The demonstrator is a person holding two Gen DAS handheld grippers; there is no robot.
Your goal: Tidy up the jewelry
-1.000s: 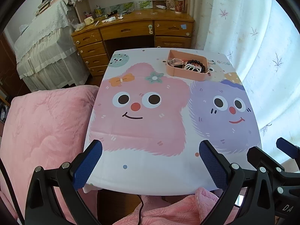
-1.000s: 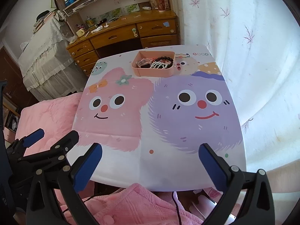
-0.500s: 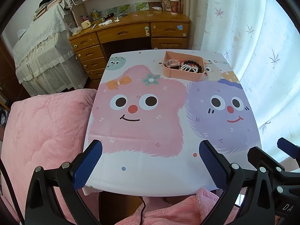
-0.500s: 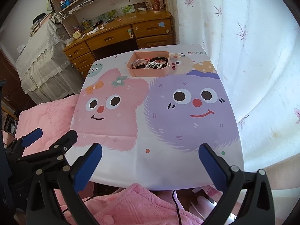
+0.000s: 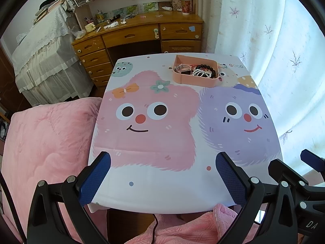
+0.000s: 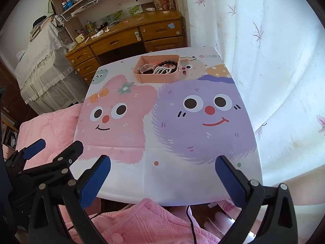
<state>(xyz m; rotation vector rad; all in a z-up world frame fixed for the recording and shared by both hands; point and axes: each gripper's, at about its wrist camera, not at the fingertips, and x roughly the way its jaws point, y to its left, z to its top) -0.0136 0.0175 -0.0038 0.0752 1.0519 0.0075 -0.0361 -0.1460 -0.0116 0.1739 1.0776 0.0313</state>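
Tray [image 6: 158,77] contents show clearest past right claw [image 6: 162,180], spread empty.

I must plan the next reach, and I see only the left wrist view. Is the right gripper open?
Observer: Yes, the right gripper is open and holds nothing.
Operator: Where does it point?
Observer: At the purple face; the tray is far ahead, slightly to the left.
Operator: And how does my left gripper look from there?
Observer: The left gripper is close on the left, fingers apart.
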